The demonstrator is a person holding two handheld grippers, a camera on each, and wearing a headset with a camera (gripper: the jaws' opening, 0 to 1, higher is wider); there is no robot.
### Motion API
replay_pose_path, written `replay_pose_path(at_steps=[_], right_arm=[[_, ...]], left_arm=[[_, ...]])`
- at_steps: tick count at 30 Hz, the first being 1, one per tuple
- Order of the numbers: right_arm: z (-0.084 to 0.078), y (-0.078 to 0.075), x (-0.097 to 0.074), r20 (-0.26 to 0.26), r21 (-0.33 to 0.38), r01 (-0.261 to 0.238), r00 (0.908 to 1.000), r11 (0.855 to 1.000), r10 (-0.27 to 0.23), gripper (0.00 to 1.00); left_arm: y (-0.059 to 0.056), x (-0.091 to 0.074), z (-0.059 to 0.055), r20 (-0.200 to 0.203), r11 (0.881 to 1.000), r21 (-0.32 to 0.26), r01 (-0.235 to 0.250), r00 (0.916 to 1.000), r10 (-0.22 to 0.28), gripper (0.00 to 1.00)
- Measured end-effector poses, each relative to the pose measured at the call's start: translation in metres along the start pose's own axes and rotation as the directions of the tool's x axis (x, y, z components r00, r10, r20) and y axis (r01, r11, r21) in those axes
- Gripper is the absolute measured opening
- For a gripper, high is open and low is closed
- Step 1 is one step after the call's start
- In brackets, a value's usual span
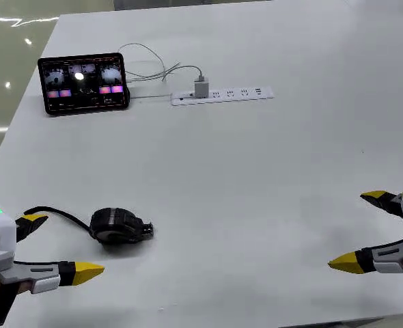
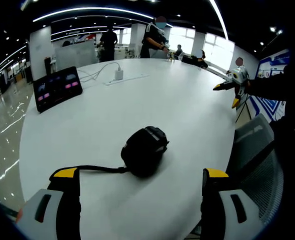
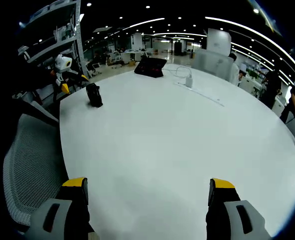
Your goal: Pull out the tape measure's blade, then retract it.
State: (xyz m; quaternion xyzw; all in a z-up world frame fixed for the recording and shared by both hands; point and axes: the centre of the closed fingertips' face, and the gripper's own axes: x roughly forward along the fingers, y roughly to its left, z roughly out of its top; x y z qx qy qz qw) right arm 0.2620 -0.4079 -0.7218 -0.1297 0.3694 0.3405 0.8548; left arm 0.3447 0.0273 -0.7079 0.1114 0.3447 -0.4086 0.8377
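Note:
A black tape measure (image 1: pixel 117 226) with a black wrist strap lies on the white table (image 1: pixel 256 171), blade retracted. My left gripper (image 1: pixel 58 246) stands open at the table's near left, its yellow tips just left of the case; in the left gripper view the tape measure (image 2: pixel 144 150) sits a little ahead between the jaws of the left gripper (image 2: pixel 140 175). My right gripper (image 1: pixel 365 229) is open at the far right with nothing in it. In the right gripper view the tape measure (image 3: pixel 93 94) lies far off, near the other gripper (image 3: pixel 67 80), and the right gripper (image 3: pixel 146 186) stands wide open.
A tablet (image 1: pixel 84 83) with a lit screen stands at the back left. A white power strip (image 1: pixel 222 95) with a charger and cables lies beside it. A mesh chair (image 3: pixel 30 165) is at the table's near edge. People stand in the background (image 2: pixel 155 37).

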Motion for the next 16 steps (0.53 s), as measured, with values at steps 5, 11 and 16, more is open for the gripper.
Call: replay_pose_path(at_steps=[5,11,16], right_arm=[[0.0007,-0.001,-0.0011,0.004,0.002,0.002,1.0,1.0,-0.002,0.99],[-0.0013,-0.0024,-0.0015,0.003,0.008,0.003,1.0,1.0,-0.003,0.99],[-0.002,-0.0005,-0.001,-0.001,0.003,-0.001,1.0,1.0,0.001,0.99]], left_arm=[[-0.0005,-0.0014,0.0012,0.002,1.0,-0.004,0.006,1.0,-0.006,0.99],[0.0007,-0.0017,0.0019,0.004,1.0,-0.004,0.004,1.0,-0.004,0.99],[0.0004,-0.0016,0.0019,0.0,1.0,-0.006,0.012,0.9999,-0.012,0.99]])
